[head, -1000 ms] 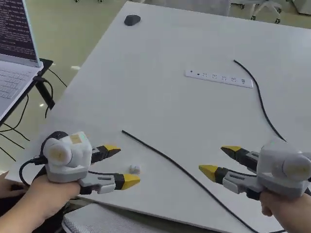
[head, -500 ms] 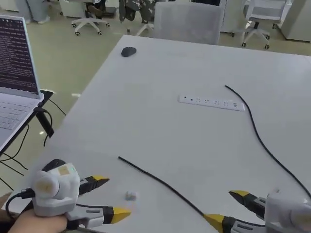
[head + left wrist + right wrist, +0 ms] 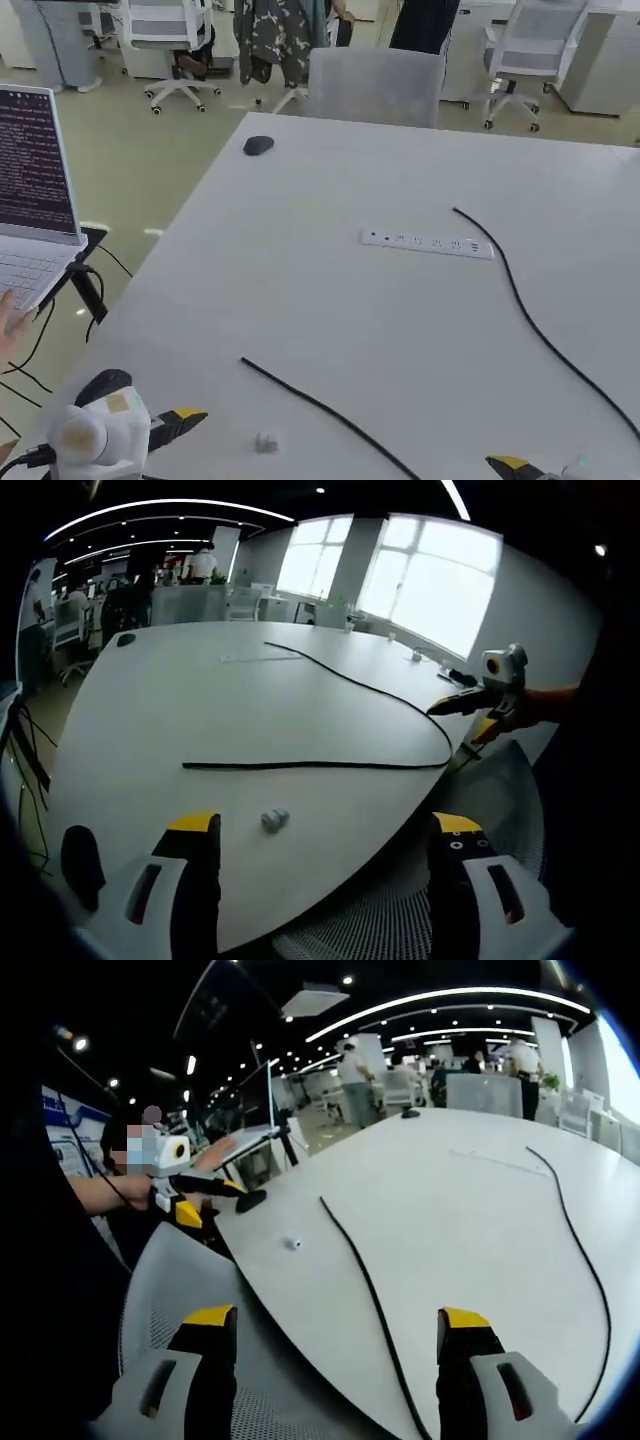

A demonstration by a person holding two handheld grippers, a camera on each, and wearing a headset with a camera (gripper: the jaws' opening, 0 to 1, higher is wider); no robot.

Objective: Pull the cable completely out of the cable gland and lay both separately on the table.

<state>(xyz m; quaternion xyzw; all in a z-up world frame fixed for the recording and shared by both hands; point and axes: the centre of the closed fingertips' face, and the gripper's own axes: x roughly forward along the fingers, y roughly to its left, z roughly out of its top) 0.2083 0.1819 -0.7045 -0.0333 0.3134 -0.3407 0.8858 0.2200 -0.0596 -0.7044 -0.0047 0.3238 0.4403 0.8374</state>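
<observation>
Two items, head view: black cable (image 3: 330,414) lying loose on white table (image 3: 330,300); small cable gland (image 3: 265,443) just beside it, not touching. Left gripper view: left gripper (image 3: 325,825) jaws spread wide, empty, gland on table between them. Right gripper view: right gripper (image 3: 335,1315) jaws likewise agape, empty.

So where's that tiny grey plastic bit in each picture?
Head view: the small grey plastic cable gland sits near the bottom edge, left of centre.
Left gripper view: the gland is low, left of centre.
Right gripper view: the gland is mid-height, left of centre.
Shared landmark: the long black cable lying close beside it, not touching.
</observation>
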